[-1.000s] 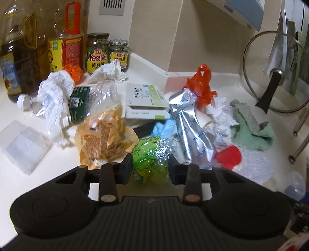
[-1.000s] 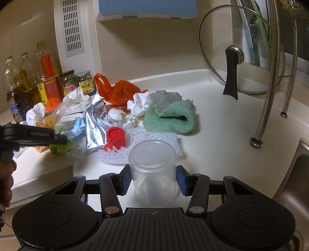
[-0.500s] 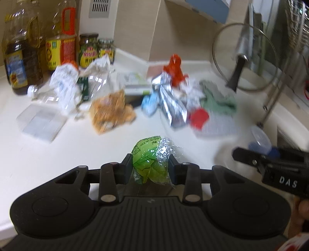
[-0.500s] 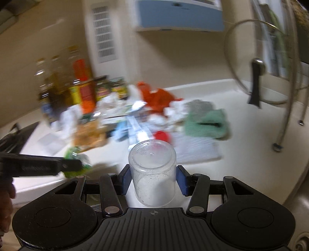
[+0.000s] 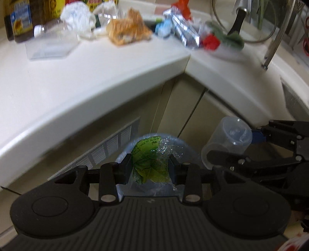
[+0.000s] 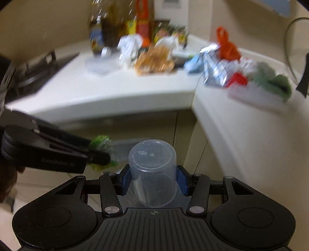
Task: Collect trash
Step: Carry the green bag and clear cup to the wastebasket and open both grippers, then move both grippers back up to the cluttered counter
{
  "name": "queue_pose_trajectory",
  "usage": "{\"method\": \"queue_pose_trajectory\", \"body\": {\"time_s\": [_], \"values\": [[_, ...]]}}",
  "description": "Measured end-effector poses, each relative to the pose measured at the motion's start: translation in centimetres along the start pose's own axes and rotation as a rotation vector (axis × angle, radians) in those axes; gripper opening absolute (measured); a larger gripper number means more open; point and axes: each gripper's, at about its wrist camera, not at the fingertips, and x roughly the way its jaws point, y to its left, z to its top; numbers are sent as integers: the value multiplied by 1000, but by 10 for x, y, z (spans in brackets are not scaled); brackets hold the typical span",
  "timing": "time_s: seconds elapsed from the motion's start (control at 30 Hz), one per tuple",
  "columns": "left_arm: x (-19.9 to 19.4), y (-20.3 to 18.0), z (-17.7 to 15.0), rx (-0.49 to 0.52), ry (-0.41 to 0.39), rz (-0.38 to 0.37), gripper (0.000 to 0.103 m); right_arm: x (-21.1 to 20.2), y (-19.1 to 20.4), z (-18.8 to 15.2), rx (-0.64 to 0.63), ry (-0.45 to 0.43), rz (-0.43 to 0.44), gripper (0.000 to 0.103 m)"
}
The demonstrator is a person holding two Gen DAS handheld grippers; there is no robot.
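Observation:
My left gripper (image 5: 150, 168) is shut on a crumpled green wrapper (image 5: 149, 161) with clear film, held below the counter edge over a bin lined with a pale blue bag (image 5: 179, 148). My right gripper (image 6: 152, 180) is shut on a clear plastic cup (image 6: 153, 173), bottom end forward, also below the counter. The cup (image 5: 227, 142) and right gripper show at the right in the left wrist view. The green wrapper (image 6: 100, 142) and left gripper show at the left in the right wrist view. More trash lies on the white counter (image 5: 96, 77).
On the counter are an orange snack bag (image 5: 129, 31), a silver foil pouch (image 5: 185, 29), a red cap (image 5: 211, 41), a green cloth (image 5: 231, 37), white tissue (image 5: 77, 15), oil bottles (image 5: 19, 17) and a glass lid (image 5: 251, 21). Cabinet doors (image 5: 181, 108) stand below; a stove (image 6: 34, 73) is at the left.
Both grippers have pulled back from the counter and dropped below its edge, each still holding its item. The bin has come into view under the left gripper.

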Motion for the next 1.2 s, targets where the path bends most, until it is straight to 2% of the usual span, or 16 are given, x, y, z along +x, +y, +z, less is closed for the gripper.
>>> {"method": "queue_pose_trajectory", "body": {"time_s": [0.3,0.37,0.43,1.0,1.07,1.1,1.13,1.2], "values": [[45,15,-17,-57,50,-18,41,41,-1,-32,-45,113,-20,49],[52,17,-17,-61,61,-16,56,46,-4,-37,-39,129,-27,49],[56,19,-18,-67,68,-6,64,50,-7,-41,-31,143,-30,50],[27,32,-26,-126,70,54,66,76,-14,-42,16,178,12,50],[25,33,-26,-131,66,62,67,77,-13,-41,14,177,12,59],[24,33,-26,-134,66,64,67,76,-13,-42,18,171,11,70],[24,33,-26,-135,66,67,67,76,-13,-42,19,166,8,73],[23,34,-27,-137,66,71,67,75,-12,-42,18,167,4,74]]}}
